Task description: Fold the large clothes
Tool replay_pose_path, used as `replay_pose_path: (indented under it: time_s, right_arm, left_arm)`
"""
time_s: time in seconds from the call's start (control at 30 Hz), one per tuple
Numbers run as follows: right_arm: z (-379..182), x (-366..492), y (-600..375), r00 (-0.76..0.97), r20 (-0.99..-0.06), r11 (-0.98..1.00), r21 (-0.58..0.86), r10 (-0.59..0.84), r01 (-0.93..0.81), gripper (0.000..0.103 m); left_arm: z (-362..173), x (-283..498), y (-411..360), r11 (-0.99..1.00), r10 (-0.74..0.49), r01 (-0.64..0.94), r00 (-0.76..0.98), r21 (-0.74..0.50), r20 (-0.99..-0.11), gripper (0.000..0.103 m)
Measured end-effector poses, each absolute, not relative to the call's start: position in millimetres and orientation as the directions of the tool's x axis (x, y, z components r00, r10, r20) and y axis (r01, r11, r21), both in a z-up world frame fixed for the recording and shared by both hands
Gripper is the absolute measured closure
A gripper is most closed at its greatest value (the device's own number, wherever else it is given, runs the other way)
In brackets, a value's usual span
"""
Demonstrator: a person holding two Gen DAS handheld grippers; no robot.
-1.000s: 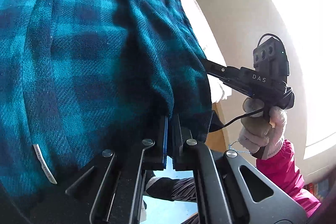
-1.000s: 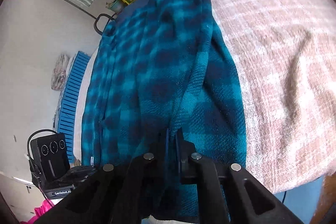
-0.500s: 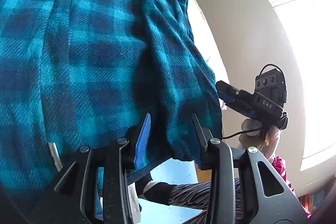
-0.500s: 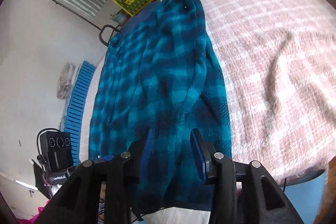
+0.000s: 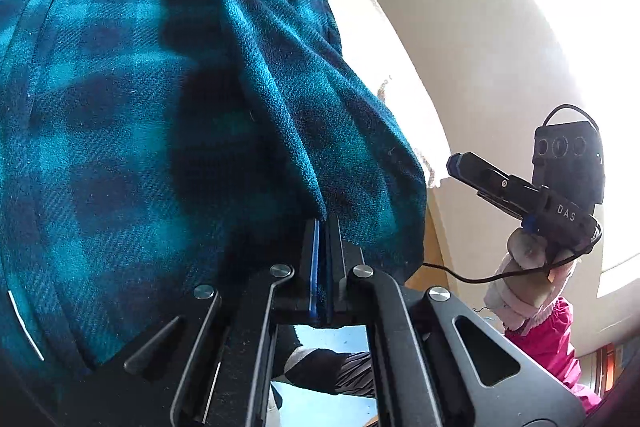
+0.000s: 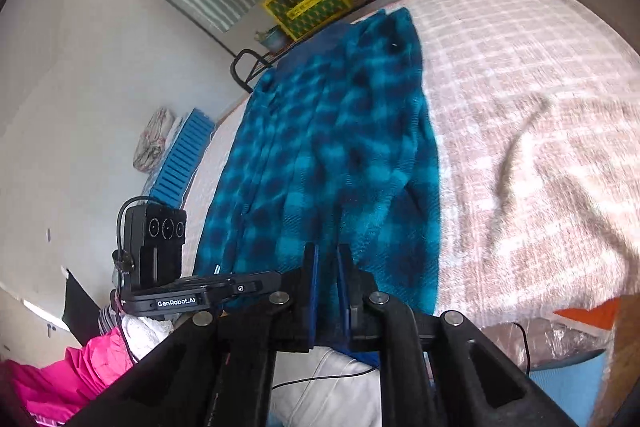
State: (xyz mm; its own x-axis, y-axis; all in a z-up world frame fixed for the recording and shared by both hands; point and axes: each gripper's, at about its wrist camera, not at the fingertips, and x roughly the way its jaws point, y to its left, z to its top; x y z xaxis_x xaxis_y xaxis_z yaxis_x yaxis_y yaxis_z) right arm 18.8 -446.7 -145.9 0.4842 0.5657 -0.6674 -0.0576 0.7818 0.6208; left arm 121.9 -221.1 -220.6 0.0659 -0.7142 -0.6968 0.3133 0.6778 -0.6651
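Your teal plaid fleece garment [image 6: 332, 155] lies stretched out lengthwise on the bed [image 6: 520, 107], along its left edge, with its far end near the black metal frame [image 6: 244, 67] at the far edge and its near hem hanging a little over the near edge. The bed is covered with a pink and white checked blanket [image 6: 540, 167], which is bare to the right of the garment. Your left gripper [image 5: 323, 227] has its fingers [image 5: 314, 259] clenched together on a fold of the near hem; the cloth goes into the very thin gap between the blue pads. Your right gripper [image 6: 326, 267] is closing on the same hem further to the right; its fingers [image 6: 310, 283] have still a narrow gap, and dark cloth shows between them, but I cannot tell if the pads already press on it. In the left wrist view your gloved right hand [image 5: 528, 279] holds its gripper's handle beside the corner of the garment, with a pink sleeve [image 5: 548, 343] below it. A yellow crate [image 6: 308, 1] stands beyond the far edge of the bed.
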Motion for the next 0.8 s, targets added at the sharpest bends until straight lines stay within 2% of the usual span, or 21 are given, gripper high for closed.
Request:
replay_pose_path:
  time_s: [0.03, 0.07, 0.13, 0.3, 0.33, 0.37, 0.4, 0.47, 0.53, 0.6, 0.63, 0.67, 0.7, 0.8]
  right_arm:
    - [-154, 20, -452, 0.479, -0.669, 0.773, 0.634, 0.568, -0.032, 0.087]
    - [-163, 24, -455, 0.467, -0.676, 0.763, 0.647, 0.571, 0.003, 0.072]
    - [-181, 27, -460, 0.451, -0.659, 0.719, 0.693, 0.602, 0.051, 0.062]
    - [-203, 38, -442, 0.411, -0.602, 0.658, 0.753, 0.685, 0.006, 0.062]
    - [-205, 42, -431, 0.388, -0.621, 0.677, 0.736, 0.682, -0.011, 0.07]
    - [-204, 45, -419, 0.364, -0.65, 0.707, 0.707, 0.667, -0.035, 0.085]
    - [-199, 46, -408, 0.352, -0.683, 0.745, 0.664, 0.64, -0.066, 0.092]
    - [-177, 42, -400, 0.38, -0.709, 0.791, 0.601, 0.595, -0.117, 0.098]
    - [-150, 32, -413, 0.441, -0.668, 0.777, 0.618, 0.6, -0.122, 0.098]
    - [-134, 24, -433, 0.484, -0.665, 0.786, 0.613, 0.569, -0.08, 0.096]
    - [-134, 23, -441, 0.493, -0.695, 0.812, 0.583, 0.524, -0.041, 0.089]
    - [-141, 23, -447, 0.482, -0.713, 0.818, 0.576, 0.51, -0.013, 0.073]
    - [-154, 26, -450, 0.448, -0.735, 0.814, 0.58, 0.509, 0.027, 0.066]
    - [-185, 30, -452, 0.361, -0.831, 0.865, 0.489, 0.423, 0.111, 0.064]
  left_arm:
    - [-223, 123, -220, 0.685, -0.709, 0.304, 0.069, -0.663, -0.701, 0.103]
    - [-225, 124, -217, 0.687, -0.71, 0.29, 0.073, -0.666, -0.7, 0.103]
    - [-228, 126, -212, 0.693, -0.708, 0.269, 0.081, -0.668, -0.702, 0.103]
    - [-231, 125, -209, 0.719, -0.681, 0.273, 0.1, -0.639, -0.725, 0.103]
    - [-232, 126, -210, 0.721, -0.68, 0.27, 0.097, -0.638, -0.727, 0.103]
    - [-233, 126, -209, 0.72, -0.682, 0.262, 0.096, -0.643, -0.725, 0.103]
    - [-233, 126, -209, 0.714, -0.689, 0.256, 0.096, -0.652, -0.718, 0.103]
    - [-225, 124, -209, 0.686, -0.72, 0.252, 0.096, -0.683, -0.688, 0.103]
    - [-213, 121, -214, 0.658, -0.744, 0.276, 0.095, -0.701, -0.661, 0.103]
    - [-204, 118, -223, 0.665, -0.734, 0.32, 0.11, -0.675, -0.67, 0.103]
    - [-203, 117, -227, 0.679, -0.718, 0.336, 0.118, -0.653, -0.686, 0.103]
    - [-205, 117, -231, 0.694, -0.7, 0.348, 0.124, -0.63, -0.703, 0.103]
    - [-209, 118, -233, 0.705, -0.688, 0.347, 0.12, -0.619, -0.716, 0.103]
    - [-215, 117, -232, 0.721, -0.667, 0.346, 0.114, -0.6, -0.736, 0.103]
